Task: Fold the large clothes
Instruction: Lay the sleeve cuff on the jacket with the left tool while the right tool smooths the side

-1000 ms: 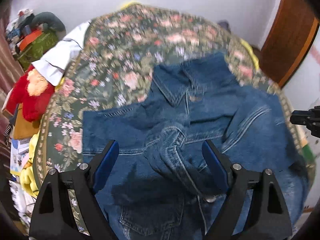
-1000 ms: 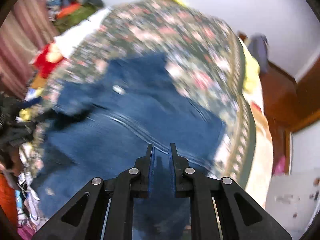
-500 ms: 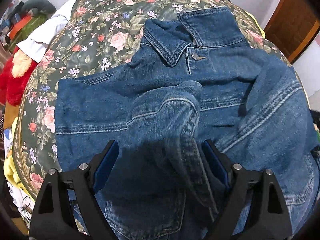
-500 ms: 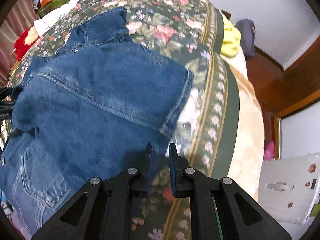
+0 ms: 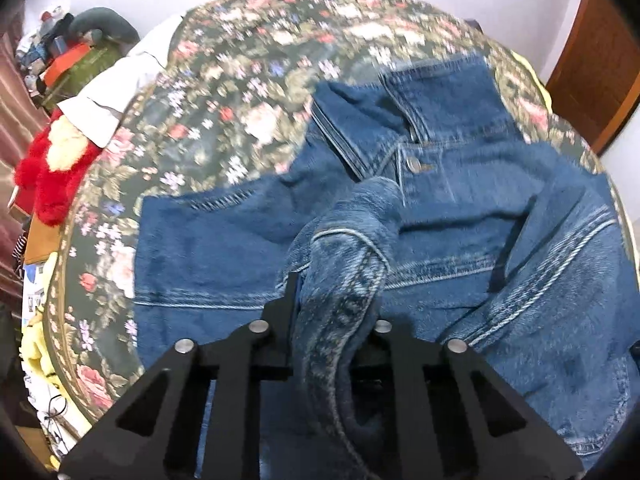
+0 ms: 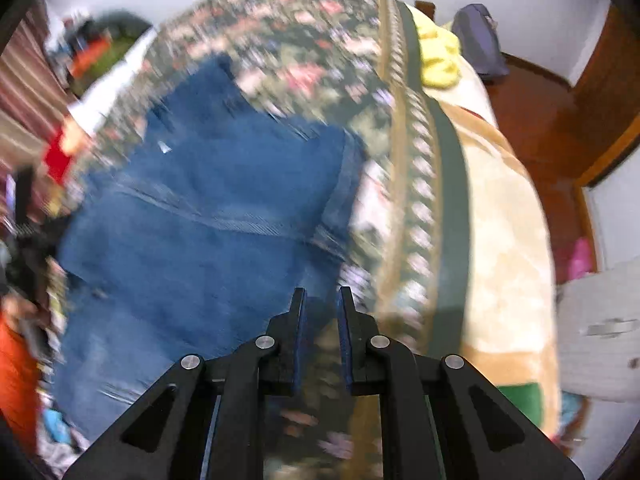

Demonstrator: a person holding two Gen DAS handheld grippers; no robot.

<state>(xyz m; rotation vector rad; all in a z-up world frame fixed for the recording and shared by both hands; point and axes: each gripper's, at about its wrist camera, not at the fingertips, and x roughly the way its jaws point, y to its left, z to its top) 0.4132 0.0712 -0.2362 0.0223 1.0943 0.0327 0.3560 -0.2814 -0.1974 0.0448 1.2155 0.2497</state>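
1. The left claw (image 5: 336, 300) is closing on a raised ridge of denim sleeve (image 5: 344, 248); the cloth sits bunched between its jaws, and the pads appear to press it from both sides.
2. The right claw (image 6: 320, 304) is closed with nothing in it. Only a narrow gap shows between its jaws, and it hangs over the jacket's right edge, where denim meets the bedspread.
3. The denim jacket (image 5: 460, 200) lies front-up on the bed, collar (image 5: 360, 128) toward the far end and a metal button (image 5: 413, 164) showing at the neck. In the right wrist view the same jacket fills the left half of the picture, blurred.
4. The floral bedspread (image 5: 240, 100) carries the jacket; a tan blanket (image 6: 508, 240) runs along its right side.
5. Progress, as a judgement: the fold looks begun but far from done. One side panel appears to lie turned over the body on the right, and a sleeve is only now being taken up. The sleeves still need laying flat, and the hem has yet to come up to the collar.
6. A red plush toy (image 5: 52, 176) and a white cloth (image 5: 108, 100) lie beside the bed.
7. No brand, label or writing can be read anywhere; the button's face is too small to make out.
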